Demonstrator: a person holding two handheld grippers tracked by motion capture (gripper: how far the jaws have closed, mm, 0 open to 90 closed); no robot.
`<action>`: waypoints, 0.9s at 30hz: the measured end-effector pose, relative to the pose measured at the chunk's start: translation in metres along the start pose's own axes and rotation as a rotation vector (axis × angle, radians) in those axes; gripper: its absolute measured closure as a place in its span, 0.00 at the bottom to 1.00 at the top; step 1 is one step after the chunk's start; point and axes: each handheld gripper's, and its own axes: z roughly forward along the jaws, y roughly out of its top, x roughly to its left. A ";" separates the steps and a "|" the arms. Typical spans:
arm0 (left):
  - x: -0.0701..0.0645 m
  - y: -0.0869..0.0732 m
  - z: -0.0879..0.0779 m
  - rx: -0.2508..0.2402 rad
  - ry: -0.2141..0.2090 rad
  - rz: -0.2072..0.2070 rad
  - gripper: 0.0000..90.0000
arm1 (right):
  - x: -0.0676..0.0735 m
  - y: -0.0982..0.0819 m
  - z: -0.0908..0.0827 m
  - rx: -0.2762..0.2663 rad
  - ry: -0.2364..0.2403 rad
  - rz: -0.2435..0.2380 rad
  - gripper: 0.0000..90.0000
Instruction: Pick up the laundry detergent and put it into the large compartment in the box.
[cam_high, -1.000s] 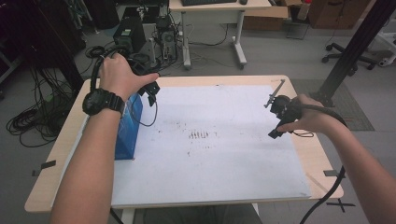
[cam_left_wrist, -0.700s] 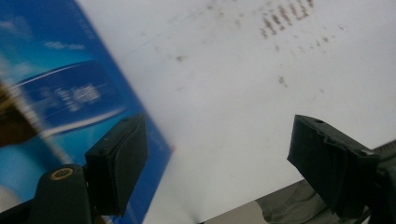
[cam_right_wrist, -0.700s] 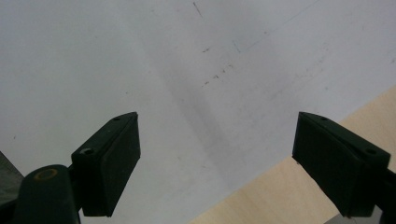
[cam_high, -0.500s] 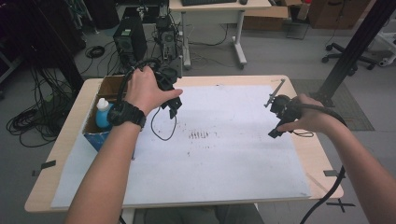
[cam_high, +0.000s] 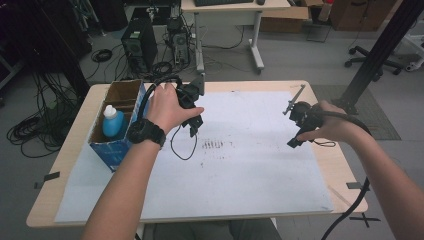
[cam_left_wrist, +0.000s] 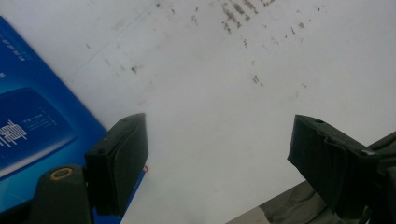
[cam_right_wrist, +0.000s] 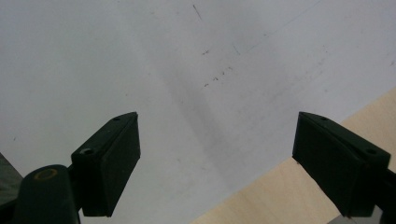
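The left hand (cam_high: 170, 107) reaches in from the bottom, arm stretched forward, wrist with a black watch (cam_high: 146, 133). It holds the left tongs (cam_high: 196, 126) low over the big white paper sheet (cam_high: 250, 165), tips pointing down. The jaws stand wide apart with nothing between them. Just beside them, to the left, sits the blue cardboard box (cam_high: 112, 150), open on top. A blue bottle with a white cap (cam_high: 113, 122) stands inside it. The box rests near the left edge of the wooden worktop (cam_high: 320, 95).

The right hand (cam_high: 332, 127) holds the right tongs (cam_high: 295, 125) near the right side of the sheet, tilted down. Their jaws are wide too, and empty. Under them the sheet's edge meets bare wood.

Between the two hands the sheet lies open, with small dark marks (cam_high: 216, 145) in the middle
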 end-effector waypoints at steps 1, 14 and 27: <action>0.000 0.000 0.001 0.002 -0.005 -0.004 0.22 | 0.000 0.000 0.000 0.000 0.000 -0.001 0.17; -0.003 -0.001 0.015 0.015 -0.013 0.003 0.22 | 0.001 0.000 0.000 0.005 -0.001 0.004 0.17; -0.002 -0.002 0.024 0.035 -0.028 -0.022 0.22 | 0.001 0.002 0.001 0.009 0.000 0.002 0.17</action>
